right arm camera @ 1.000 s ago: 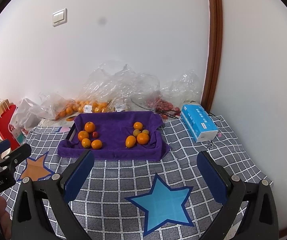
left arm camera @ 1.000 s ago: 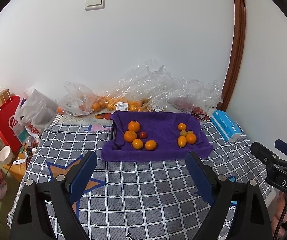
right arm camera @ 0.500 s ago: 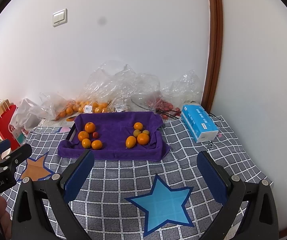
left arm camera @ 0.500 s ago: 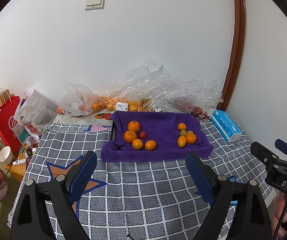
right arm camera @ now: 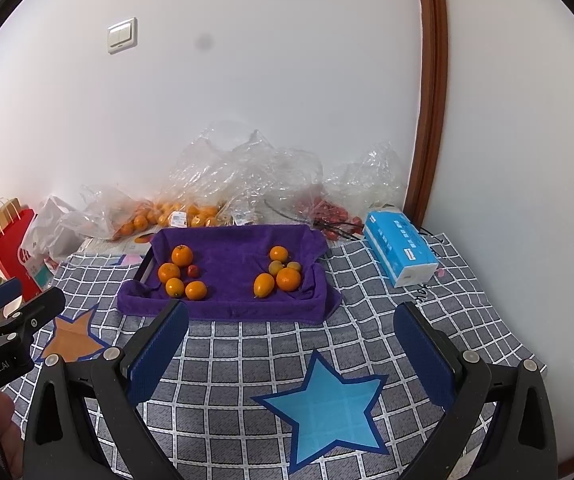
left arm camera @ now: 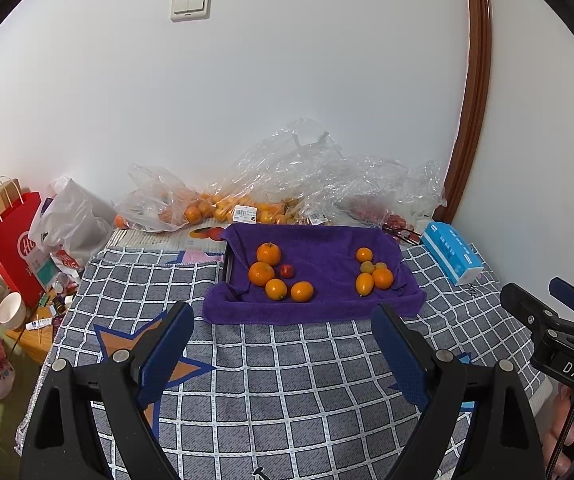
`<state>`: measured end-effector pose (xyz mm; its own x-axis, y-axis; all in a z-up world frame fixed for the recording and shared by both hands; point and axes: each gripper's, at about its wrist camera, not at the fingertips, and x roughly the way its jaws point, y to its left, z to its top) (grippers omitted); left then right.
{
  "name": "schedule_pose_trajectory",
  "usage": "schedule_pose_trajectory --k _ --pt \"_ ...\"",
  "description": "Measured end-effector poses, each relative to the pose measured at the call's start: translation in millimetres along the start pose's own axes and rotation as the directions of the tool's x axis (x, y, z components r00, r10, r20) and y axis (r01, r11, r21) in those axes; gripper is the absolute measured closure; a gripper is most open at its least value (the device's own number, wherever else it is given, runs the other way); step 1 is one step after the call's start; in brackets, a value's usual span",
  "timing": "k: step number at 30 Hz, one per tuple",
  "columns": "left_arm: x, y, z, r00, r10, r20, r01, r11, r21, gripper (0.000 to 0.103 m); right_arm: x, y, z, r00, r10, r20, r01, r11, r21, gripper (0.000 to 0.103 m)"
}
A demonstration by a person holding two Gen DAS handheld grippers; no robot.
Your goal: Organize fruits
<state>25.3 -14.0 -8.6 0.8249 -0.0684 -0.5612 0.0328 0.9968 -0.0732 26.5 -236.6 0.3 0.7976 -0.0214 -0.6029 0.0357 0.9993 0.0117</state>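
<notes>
I hold my left gripper [left arm camera: 283,344] and right gripper [right arm camera: 291,344] spread wide and empty over the checked cloth [left arm camera: 287,380]. The fruits sit ahead on the purple towel [left arm camera: 319,248]: five at its left [left arm camera: 275,276], five at its right [left arm camera: 373,272].

on the purple towel [left arm camera: 319,256] lie ten fruits in two groups. the left group [left arm camera: 275,276] counts five: four oranges and one small red fruit [left arm camera: 287,271]. the right group [left arm camera: 373,276] also counts five: two round oranges, one oval orange fruit [left arm camera: 364,284] and two small yellowish ones. one blue tissue pack [left arm camera: 451,252], one red paper bag [left arm camera: 11,248], one white cup [left arm camera: 9,310] and one wall switch [left arm camera: 190,4] show. two stars [right arm camera: 327,404] mark the checked cover. bagged fruits behind are too many to count.
</notes>
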Motion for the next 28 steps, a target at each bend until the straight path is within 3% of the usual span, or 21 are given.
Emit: schedule_pose_trajectory --k 28 --pt "-2.0 0.9 0.2 1.0 0.005 0.002 -0.005 1.0 -0.001 0.013 -3.8 1.1 -0.4 1.0 0.005 0.011 -0.005 1.0 -0.004 0.002"
